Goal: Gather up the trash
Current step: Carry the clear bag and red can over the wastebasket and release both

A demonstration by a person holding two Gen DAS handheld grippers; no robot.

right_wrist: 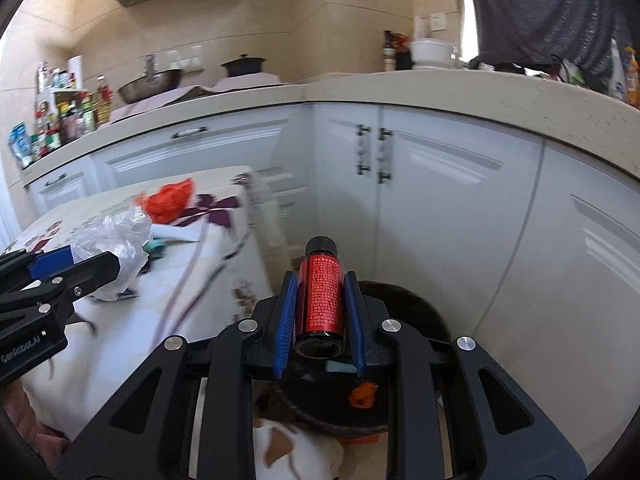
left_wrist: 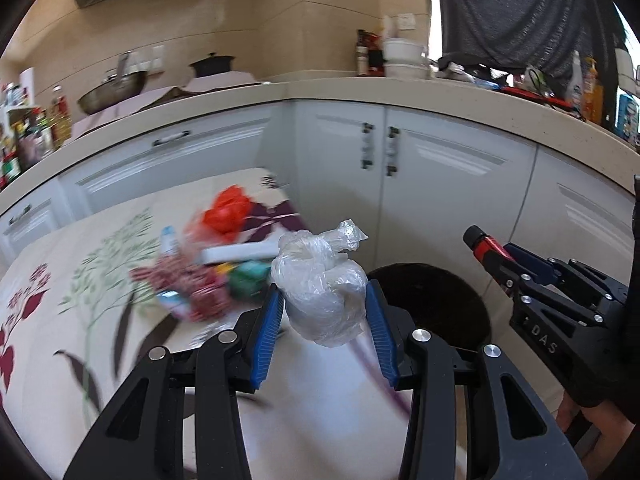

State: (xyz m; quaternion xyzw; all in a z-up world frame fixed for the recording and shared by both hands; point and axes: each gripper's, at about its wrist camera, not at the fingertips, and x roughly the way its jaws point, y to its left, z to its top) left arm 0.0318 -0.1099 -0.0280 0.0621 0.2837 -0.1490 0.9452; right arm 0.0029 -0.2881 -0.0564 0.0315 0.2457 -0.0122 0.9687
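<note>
We carry two items toward the dark bin beside the table. The left gripper is clamped on a clear bag; the right gripper is clamped on a red bottle above the bin. Neither is dropped yet. More trash remains on the table, so we judge the task partway done.

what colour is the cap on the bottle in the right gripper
Black, on a red bottle with small printed text. It shows best in the right wrist view, held by the right gripper.
</note>
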